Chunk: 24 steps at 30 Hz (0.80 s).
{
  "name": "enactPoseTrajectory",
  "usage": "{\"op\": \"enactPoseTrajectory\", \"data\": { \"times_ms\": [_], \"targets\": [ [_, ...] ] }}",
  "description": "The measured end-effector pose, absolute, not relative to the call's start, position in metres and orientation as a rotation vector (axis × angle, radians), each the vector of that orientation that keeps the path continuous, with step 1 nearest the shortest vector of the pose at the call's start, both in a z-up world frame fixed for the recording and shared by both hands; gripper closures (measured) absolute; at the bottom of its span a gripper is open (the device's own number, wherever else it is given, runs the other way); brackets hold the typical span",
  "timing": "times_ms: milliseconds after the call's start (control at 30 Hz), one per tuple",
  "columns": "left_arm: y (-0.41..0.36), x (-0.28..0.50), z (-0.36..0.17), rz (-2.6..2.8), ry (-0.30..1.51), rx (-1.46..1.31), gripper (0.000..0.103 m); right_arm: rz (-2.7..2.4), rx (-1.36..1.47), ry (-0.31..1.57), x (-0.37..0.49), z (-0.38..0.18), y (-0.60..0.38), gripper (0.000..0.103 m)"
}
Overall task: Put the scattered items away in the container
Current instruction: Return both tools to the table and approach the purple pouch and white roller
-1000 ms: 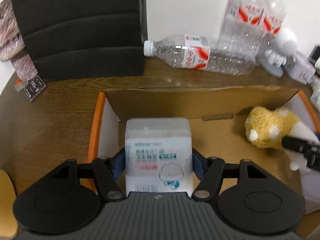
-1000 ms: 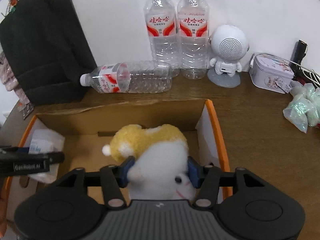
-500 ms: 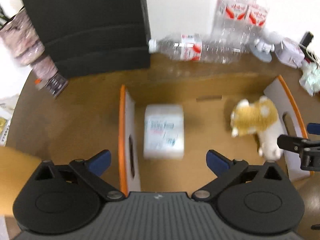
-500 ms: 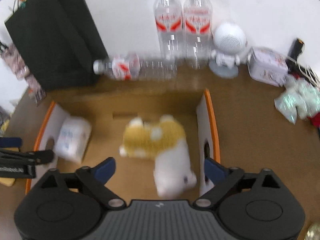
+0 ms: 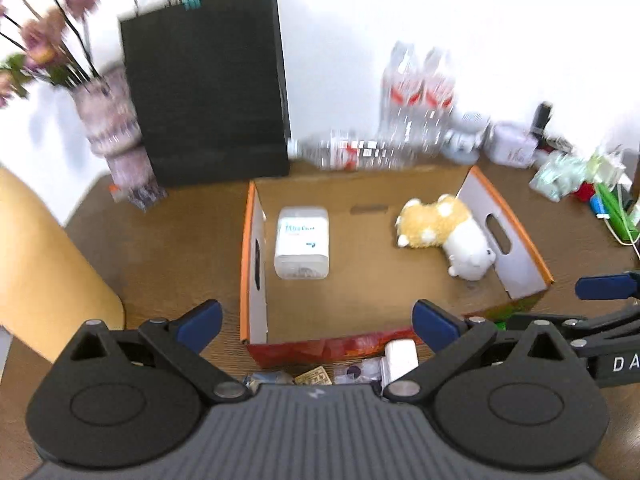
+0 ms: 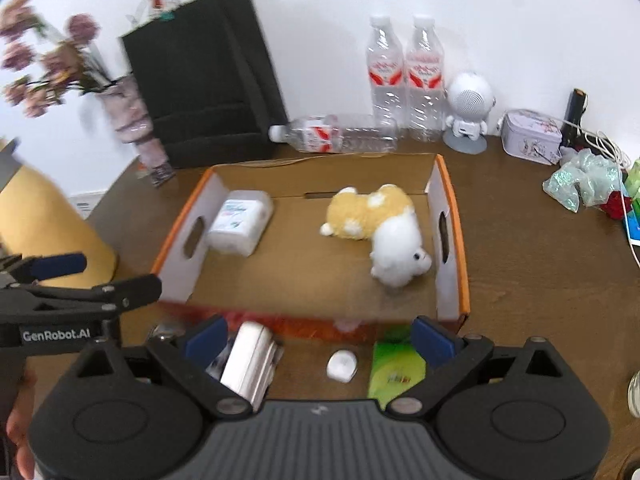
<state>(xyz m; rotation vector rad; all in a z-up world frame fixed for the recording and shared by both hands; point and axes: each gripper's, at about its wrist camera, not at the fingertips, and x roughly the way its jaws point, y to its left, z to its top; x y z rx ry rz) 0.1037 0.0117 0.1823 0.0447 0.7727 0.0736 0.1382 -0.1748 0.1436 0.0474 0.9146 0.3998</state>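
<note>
I am holding both the left gripper [image 5: 316, 322] and right gripper [image 6: 319, 336] wide open, empty. Tissue pack [image 6: 240, 222] and plush toy [image 6: 376, 226] are lying inside the box [image 6: 450, 204]; small items [image 6: 341, 365] are waiting near the table's front edge.

The box [image 5: 500, 236] [image 6: 448, 232] was viewed from above its near side by both wrist cameras, left and right, facing the wall, its whole interior being shared.

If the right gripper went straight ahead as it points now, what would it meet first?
Probably the small white case on the table between the open right gripper fingers, short of the box; depth is uncertain.
</note>
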Motion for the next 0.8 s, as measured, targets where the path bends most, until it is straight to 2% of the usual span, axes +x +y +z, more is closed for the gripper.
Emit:
{"op": "enactPoseTrajectory", "data": {
  "times_ms": [67,200,267,367,500,800],
  "targets": [
    [0.009,0.071,0.171,0.081,0.705,0.041,0.000,0.406,0.042,0.821,0.110,0.137,-0.179,0.004],
    [0.016,-0.003,0.129,0.060,0.541,-0.031,0.000,0.380,0.070,0.512,0.036,0.102,-0.199,0.000],
    [0.022,-0.030,0.103,0.066,0.523,-0.101,0.000,0.388,0.070,0.449,0.008,0.075,-0.208,0.000],
    [0.027,-0.049,0.070,0.086,0.562,-0.185,0.000,0.388,-0.009,0.593,-0.010,0.034,-0.202,0.000],
    [0.027,-0.054,0.041,0.080,0.630,-0.205,0.000,0.366,-0.051,0.669,-0.024,0.000,-0.190,0.000],
    [0.012,-0.052,0.024,0.071,0.691,-0.086,0.000,0.318,-0.088,0.702,-0.032,-0.007,-0.179,0.000]
  ]
}}
